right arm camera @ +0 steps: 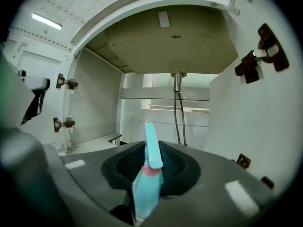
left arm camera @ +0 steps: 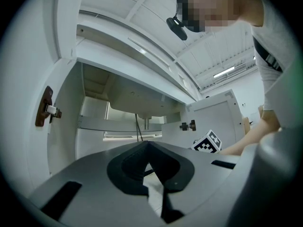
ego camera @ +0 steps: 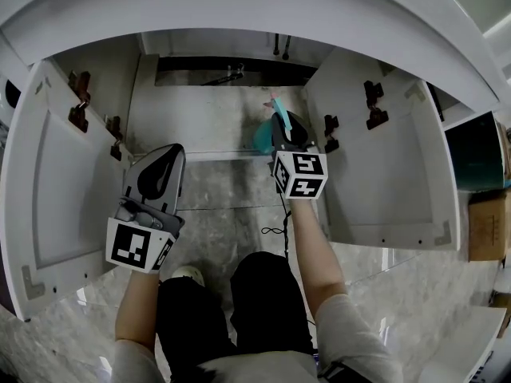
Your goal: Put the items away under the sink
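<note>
A teal flat item with a pink band sticks up between the jaws of my right gripper, which is shut on it. In the head view that right gripper reaches just inside the open cabinet under the sink, with the teal item hanging at its left side. My left gripper hovers lower left, over the marble floor in front of the cabinet. Its jaws meet with nothing between them.
Both white cabinet doors stand open, the left door and the right door, with dark hinges. A drain pipe and hoses hang under the basin. A black cable lies on the floor. Cardboard boxes sit at the right.
</note>
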